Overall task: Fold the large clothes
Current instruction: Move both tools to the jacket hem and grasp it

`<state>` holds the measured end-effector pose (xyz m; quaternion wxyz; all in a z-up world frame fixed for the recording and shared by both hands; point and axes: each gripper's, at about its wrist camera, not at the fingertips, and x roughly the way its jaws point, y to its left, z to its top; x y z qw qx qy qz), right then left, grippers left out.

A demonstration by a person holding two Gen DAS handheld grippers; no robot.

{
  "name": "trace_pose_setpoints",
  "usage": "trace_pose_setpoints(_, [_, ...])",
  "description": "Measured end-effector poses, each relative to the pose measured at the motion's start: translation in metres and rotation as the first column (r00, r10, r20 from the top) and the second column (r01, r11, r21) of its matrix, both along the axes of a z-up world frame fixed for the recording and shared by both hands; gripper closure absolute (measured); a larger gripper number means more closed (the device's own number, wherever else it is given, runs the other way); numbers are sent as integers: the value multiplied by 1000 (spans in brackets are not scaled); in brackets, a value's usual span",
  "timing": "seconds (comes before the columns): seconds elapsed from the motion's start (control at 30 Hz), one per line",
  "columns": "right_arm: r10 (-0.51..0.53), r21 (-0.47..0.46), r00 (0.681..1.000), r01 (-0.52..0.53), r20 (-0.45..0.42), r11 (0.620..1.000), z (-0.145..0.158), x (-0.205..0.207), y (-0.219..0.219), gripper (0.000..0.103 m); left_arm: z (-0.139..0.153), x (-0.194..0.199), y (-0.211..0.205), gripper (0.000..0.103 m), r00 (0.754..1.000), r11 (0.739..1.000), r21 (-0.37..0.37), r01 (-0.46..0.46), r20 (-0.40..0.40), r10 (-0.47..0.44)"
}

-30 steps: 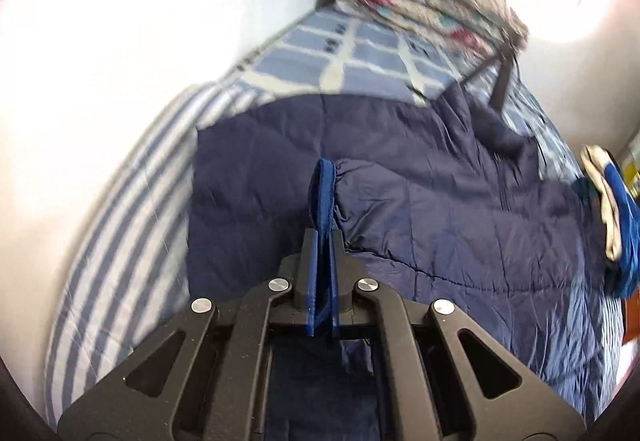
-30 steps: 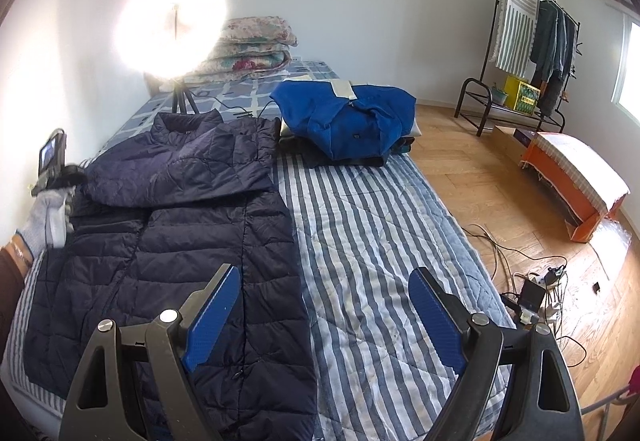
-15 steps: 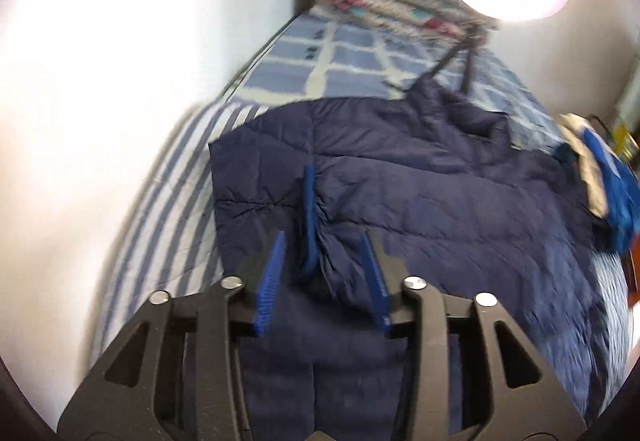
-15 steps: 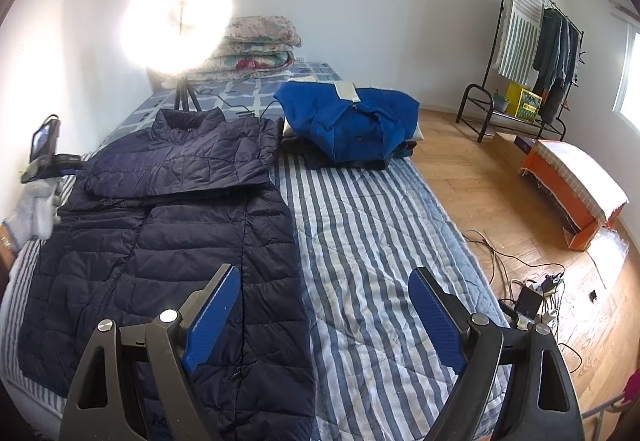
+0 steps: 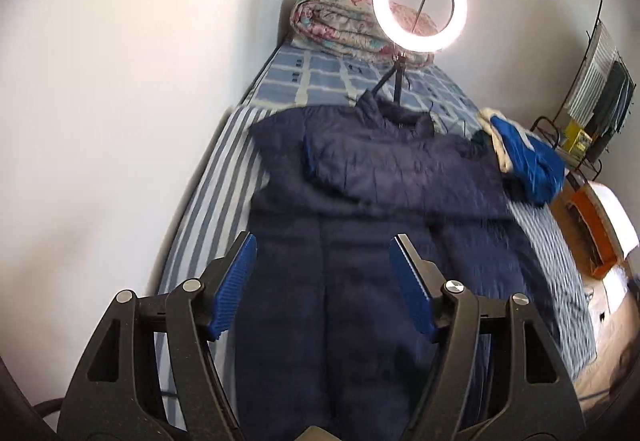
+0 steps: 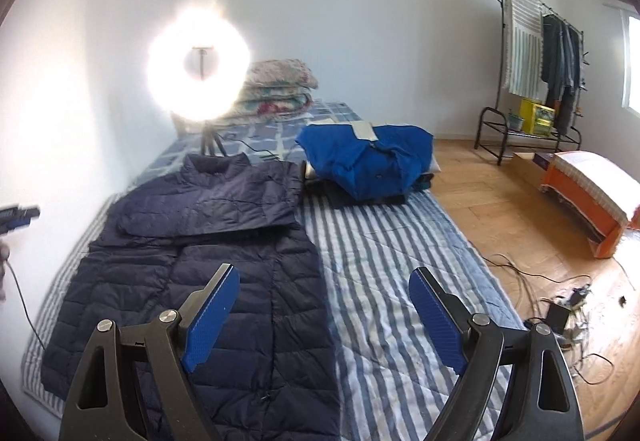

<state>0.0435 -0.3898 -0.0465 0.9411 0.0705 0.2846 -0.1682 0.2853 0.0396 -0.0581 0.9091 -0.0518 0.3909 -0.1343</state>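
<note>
My left gripper (image 5: pixel 322 285) hangs above the coat (image 5: pixel 360 241), jaws spread wide, nothing between the blue pads (image 5: pixel 234 287). On the left I've got the white wall (image 5: pixel 100 121), then the striped mattress (image 5: pixel 208 209) edge running alongside it. The navy coat lies flat on that mattress, collar toward the ring light (image 5: pixel 419 3), one sleeve folded across the chest. Behind the light, a rolled floral quilt (image 5: pixel 340 25) sits at the head of the bed. Right of the coat, a blue garment (image 5: pixel 528 165) is bunched up, touching the coat's far shoulder area.

Over to my right gripper (image 6: pixel 324 315): jaws also wide apart, holding nothing. Its left pad (image 6: pixel 212 321) sits over the coat (image 6: pixel 192 265), the right one over bare striped mattress (image 6: pixel 392 249). The ring light (image 6: pixel 198 55) glares above the collar, quilt (image 6: pixel 280 85) stacked beside it. The blue garment (image 6: pixel 368 157) rests on a dark pile just past the coat's upper right corner. Farther right, wood floor (image 6: pixel 520 225), cables (image 6: pixel 560 305), an orange bench (image 6: pixel 592 197) and a clothes rack (image 6: pixel 536 53) by the wall.
</note>
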Motion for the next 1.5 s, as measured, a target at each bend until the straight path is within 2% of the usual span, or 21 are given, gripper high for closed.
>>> trace_pose_setpoints(0.2, [68,-7,997,-68,30,998,-1,-2,3,12,-45,-63,31,31,994,999,48,-5,-111,10])
trace_pose_setpoints(0.3, [97,19,995,-97,-4,995,-8,0,0,12,-71,-80,51,31,981,999,-11,-32,-190,29])
trace_pose_setpoints(0.43, [173,39,979,-170,-104,985,-29,2,-5,12,-95,-98,71,31,962,994,-87,-63,-272,37])
trace_pose_setpoints(0.53, [199,58,966,-192,-165,980,-43,-2,-14,13,-85,-117,87,31,969,991,-108,-80,-243,52])
trace_pose_setpoints(0.77, [103,168,978,-72,-180,983,-54,-20,-60,13,-41,-158,119,31,984,984,-137,-115,-149,95])
trace_pose_setpoints(0.87, [109,196,976,-72,-187,978,-57,-22,-67,13,-44,-156,122,31,981,985,-116,-127,-158,108])
trace_pose_setpoints(0.97, [159,214,963,-112,-217,970,-64,-13,-62,13,-71,-148,112,31,970,984,-129,-122,-227,90])
trace_pose_setpoints(1.07, [227,218,937,-171,-265,961,-74,0,-56,13,-100,-138,93,31,962,989,-117,-96,-266,62])
trace_pose_setpoints(1.2, [314,186,891,-265,-328,946,-92,12,-45,13,-138,-121,77,31,936,977,-187,-104,-351,32])
trace_pose_setpoints(1.33, [392,288,844,-298,-365,910,-125,15,-46,15,-164,-108,67,31,917,971,-206,-118,-399,27])
trace_pose_setpoints(1.43, [407,384,838,-264,-363,885,-150,15,-54,16,-176,-100,60,31,906,969,-215,-120,-424,18])
trace_pose_setpoints(1.5, [402,439,842,-227,-360,869,-165,15,-61,21,-182,-97,59,31,904,967,-223,-125,-428,18])
